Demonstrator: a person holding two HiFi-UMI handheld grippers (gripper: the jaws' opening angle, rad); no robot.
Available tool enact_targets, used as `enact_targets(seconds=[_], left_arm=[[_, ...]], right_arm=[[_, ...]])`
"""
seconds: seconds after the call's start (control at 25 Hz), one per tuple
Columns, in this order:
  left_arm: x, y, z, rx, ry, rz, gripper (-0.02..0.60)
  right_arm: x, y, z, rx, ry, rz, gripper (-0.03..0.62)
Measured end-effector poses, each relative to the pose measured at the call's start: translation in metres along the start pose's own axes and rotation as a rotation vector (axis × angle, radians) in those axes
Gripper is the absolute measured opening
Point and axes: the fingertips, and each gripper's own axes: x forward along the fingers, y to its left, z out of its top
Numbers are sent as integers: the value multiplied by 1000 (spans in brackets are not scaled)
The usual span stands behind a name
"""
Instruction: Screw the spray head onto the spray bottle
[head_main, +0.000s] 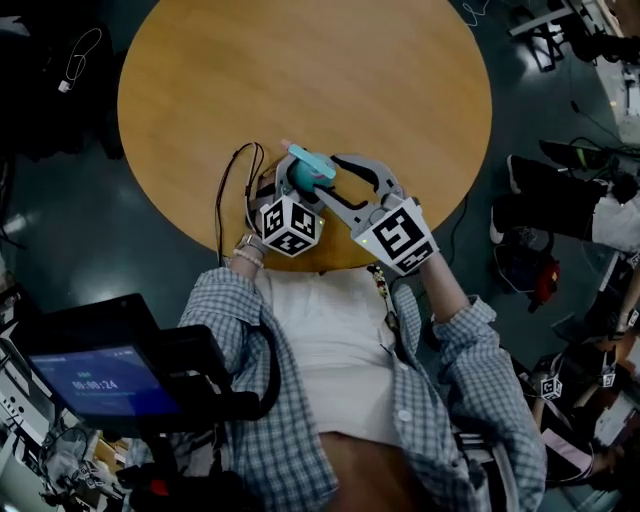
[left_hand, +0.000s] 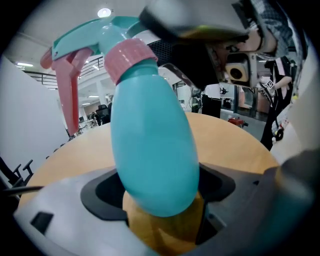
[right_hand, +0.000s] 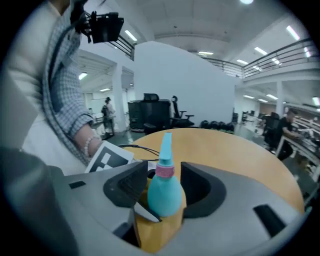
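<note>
A teal spray bottle (left_hand: 155, 150) stands tilted over the round wooden table (head_main: 300, 70), near its front edge. A pink collar (left_hand: 127, 57) joins it to the teal spray head (left_hand: 95, 32), which has a pink trigger (left_hand: 67, 85). My left gripper (left_hand: 160, 200) is shut on the bottle's body, and its marker cube (head_main: 290, 225) shows below it. My right gripper (right_hand: 165, 187) is open: its pads stand apart on either side of the collar (right_hand: 165, 170) and spray head (right_hand: 166, 142) without pressing on them. From above, the right gripper (head_main: 322, 172) reaches in from the right over the bottle (head_main: 300, 178).
A black cable (head_main: 222, 195) loops on the table left of the grippers. The table's front edge lies just under both hands. A dark device with a lit screen (head_main: 100, 380) sits at lower left. Someone's shoes (head_main: 515, 215) are on the floor to the right.
</note>
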Motion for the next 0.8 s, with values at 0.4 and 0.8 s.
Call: enact_targets(seconds=[0.4, 0.8], left_arm=[[-3, 4, -4, 5, 0, -12, 419], [-6, 7, -9, 6, 7, -19, 419]], right_arm=[[6, 2, 1, -156, 112, 607, 199], [27, 10, 5, -154, 141, 764, 129]])
